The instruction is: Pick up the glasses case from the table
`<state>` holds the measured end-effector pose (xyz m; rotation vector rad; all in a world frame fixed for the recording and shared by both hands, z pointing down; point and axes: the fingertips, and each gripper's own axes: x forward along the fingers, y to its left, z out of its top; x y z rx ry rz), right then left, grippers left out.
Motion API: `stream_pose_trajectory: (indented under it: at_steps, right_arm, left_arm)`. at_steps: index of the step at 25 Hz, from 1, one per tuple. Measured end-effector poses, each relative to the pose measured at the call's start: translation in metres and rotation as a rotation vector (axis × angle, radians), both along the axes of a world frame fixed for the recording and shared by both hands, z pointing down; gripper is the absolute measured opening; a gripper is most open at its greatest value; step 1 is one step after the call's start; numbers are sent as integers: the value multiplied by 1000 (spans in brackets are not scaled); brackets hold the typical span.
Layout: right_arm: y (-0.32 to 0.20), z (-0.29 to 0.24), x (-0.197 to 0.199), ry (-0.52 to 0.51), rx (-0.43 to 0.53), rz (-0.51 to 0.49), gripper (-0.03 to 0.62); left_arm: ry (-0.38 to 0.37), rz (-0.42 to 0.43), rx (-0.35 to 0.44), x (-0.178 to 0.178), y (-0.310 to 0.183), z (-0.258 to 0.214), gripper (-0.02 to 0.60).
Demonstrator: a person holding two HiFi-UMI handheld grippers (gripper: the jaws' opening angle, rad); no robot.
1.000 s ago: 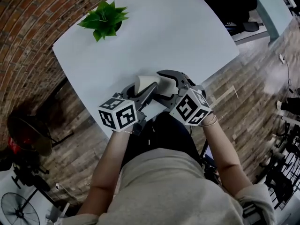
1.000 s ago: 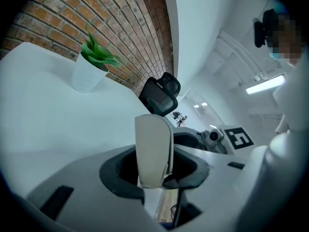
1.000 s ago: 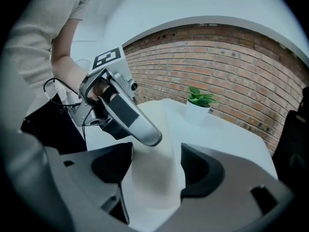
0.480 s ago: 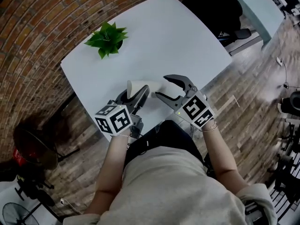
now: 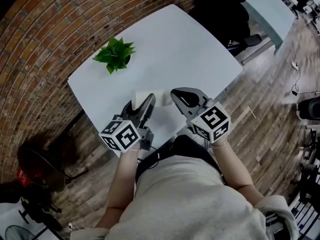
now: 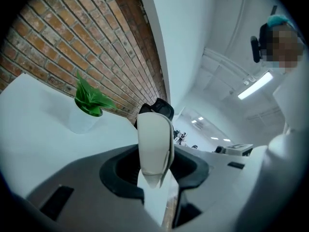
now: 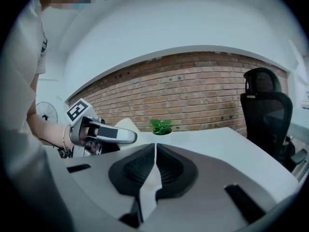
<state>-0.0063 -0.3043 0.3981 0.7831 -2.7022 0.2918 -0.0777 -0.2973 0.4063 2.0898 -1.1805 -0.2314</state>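
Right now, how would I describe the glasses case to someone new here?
Find the white table by the brick wall. At its near edge the left gripper clamps the glasses case: a cream, rounded shell. The right gripper beside it is shut and empty, and the plant is green.

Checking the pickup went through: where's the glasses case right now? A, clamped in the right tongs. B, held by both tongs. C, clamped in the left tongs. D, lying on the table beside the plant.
C: the glasses case stands pinched upright in the left tongs, while the right tongs are shut with nothing between them.
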Motion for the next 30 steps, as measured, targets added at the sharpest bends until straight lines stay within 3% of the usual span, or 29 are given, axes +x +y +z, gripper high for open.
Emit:
stream_pose_trajectory:
  at_steps: [6, 15, 21, 30]
  right_arm:
    - [-4, -22, 7, -110, 3, 105, 0]
    - [5, -19, 1, -156, -36, 89, 0]
    - [9, -10, 4, -180, -86, 112, 0]
    - [4, -10, 6, -182, -60, 120, -1]
  left_arm:
    - [-13, -57, 90, -8, 1, -20, 155]
    - [7, -98, 144, -13, 6, -36, 153]
    - [-5, -91, 130, -10, 9, -33, 153]
    - [-10, -74, 114, -10, 11, -28, 153]
